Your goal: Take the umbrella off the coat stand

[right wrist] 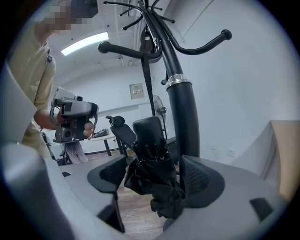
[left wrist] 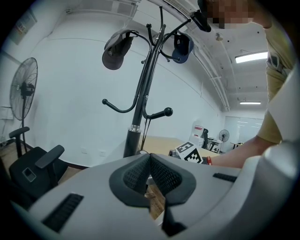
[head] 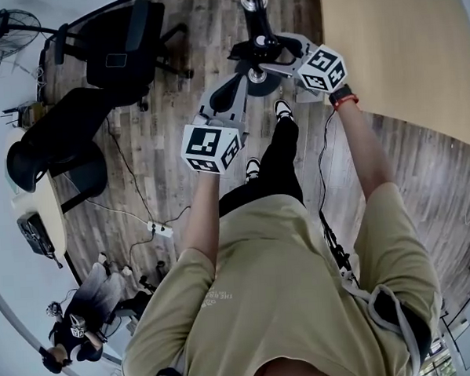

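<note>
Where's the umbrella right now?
Right gripper view, centre: the folded black umbrella hangs between the jaws of the open right claw, just left of the coat stand.

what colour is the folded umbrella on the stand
The umbrella is black; right gripper view shows it best.

Wooden floor (head: 170, 139) with office chairs (head: 122, 52), power strip (head: 160, 229)

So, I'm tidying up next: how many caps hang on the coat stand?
2, both high on the coat stand in the left gripper view: a dark cap at left, a blue cap at right. Others may be hidden.
</note>
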`<state>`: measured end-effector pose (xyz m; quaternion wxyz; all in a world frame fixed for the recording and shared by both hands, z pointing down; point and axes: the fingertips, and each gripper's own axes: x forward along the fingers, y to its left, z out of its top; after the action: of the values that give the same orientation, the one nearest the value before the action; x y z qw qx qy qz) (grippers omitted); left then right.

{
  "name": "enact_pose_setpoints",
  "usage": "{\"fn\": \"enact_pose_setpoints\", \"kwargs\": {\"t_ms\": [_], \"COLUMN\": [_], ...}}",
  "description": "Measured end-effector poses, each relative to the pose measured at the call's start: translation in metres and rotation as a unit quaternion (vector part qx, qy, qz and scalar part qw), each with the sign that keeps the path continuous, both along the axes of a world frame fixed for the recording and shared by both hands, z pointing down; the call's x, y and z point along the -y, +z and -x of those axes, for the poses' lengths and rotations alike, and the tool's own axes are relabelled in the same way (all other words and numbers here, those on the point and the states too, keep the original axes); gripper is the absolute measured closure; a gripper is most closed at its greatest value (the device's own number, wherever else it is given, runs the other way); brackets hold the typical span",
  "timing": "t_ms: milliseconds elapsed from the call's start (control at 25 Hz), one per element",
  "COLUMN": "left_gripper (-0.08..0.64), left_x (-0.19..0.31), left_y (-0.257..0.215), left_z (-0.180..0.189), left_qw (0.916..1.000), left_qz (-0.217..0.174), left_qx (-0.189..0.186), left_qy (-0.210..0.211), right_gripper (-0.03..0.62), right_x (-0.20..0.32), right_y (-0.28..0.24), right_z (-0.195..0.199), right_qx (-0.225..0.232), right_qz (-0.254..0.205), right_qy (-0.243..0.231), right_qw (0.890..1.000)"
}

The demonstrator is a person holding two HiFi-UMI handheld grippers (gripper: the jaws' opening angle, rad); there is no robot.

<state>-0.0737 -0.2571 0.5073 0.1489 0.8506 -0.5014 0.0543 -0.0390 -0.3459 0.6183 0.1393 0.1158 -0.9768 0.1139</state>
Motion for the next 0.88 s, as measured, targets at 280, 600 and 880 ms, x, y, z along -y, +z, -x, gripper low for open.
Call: {"fn": "enact_pose_setpoints", "kwargs": {"t_ms": [280,600,880], "left_gripper": [0.537,0.537,0.537], "left_x": [0.006,0.018,0.019], "left_y": [0.0,0.004,0.001], "left_z": [0.013,0.008,0.01], "left_qw": [1.0,1.0,1.0], "left_qz": [-0.001,-0.002,-0.005], "left_qx": [0.0,-0.001,0.0], "left_qy": [-0.005,0.0,-0.002], "right_gripper": [0.221,0.218,0.281], "right_x": [0.007,0.013,0.012], "right_y": [0.005,0.01,0.011], "right_z": [0.015,0.023,0.028], "right_qx": [0.029,0.031,0.029], "right_qz": [0.01,-0.002,-0.014], "right_qy": [-0.02,-0.023,-0.015], "right_qw": [0.999,0.999,0.999]}}
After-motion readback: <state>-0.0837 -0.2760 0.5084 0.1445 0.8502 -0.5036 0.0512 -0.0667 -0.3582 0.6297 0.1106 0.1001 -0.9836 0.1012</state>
